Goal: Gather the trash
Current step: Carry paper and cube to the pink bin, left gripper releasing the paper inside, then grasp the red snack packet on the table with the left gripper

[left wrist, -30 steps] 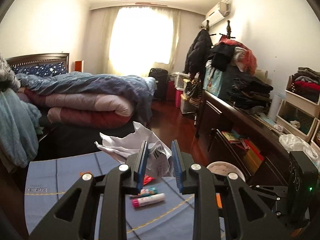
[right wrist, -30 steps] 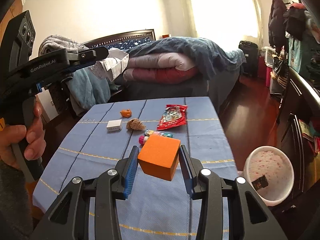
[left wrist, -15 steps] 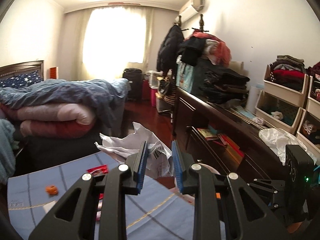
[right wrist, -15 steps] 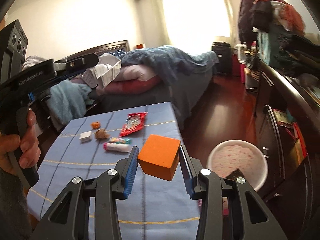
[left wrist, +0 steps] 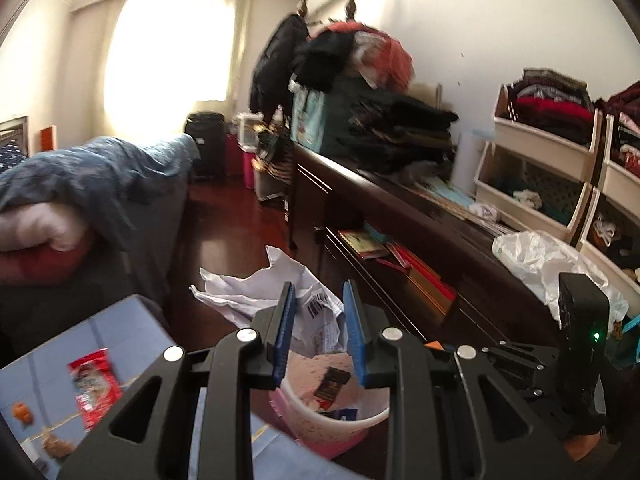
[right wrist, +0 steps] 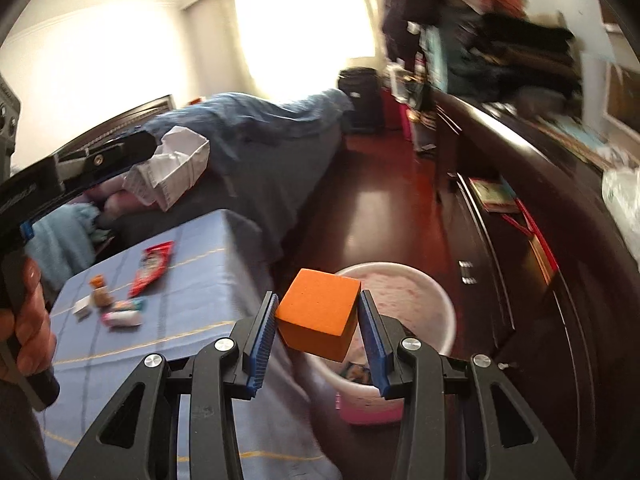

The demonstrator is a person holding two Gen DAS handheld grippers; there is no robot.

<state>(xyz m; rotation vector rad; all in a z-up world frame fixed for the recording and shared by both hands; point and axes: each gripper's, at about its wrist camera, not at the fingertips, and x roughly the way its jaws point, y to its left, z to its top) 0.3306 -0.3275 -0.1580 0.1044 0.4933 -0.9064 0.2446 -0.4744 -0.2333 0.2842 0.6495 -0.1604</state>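
Observation:
My left gripper (left wrist: pixel 319 336) is shut on a crumpled white paper (left wrist: pixel 256 292) with a barcode, held above the pink-and-white waste bin (left wrist: pixel 332 432), which has a few dark wrappers inside. My right gripper (right wrist: pixel 318 330) is shut on an orange foam cube (right wrist: pixel 318 314), hanging over the near rim of the same bin (right wrist: pixel 420 280). In the right wrist view the left gripper (right wrist: pixel 100 160) shows at the left with the paper (right wrist: pixel 172 168) in it, held by a hand (right wrist: pixel 28 320). A red snack wrapper (left wrist: pixel 94 386) still lies on the blue tablecloth (left wrist: pixel 132 332).
On the blue tablecloth (right wrist: pixel 192 288) lie a red wrapper (right wrist: pixel 154 266), a pink-capped tube (right wrist: pixel 122 316), small orange bits (right wrist: pixel 98 282) and a white block (right wrist: pixel 82 308). A dark dresser (right wrist: pixel 532 184) runs along the right; a bed with quilts (right wrist: pixel 256 128) stands behind the table.
Both grippers have swung right, from over the table to above the bin beside it, each keeping its load. The table items have slid to the left of both views.

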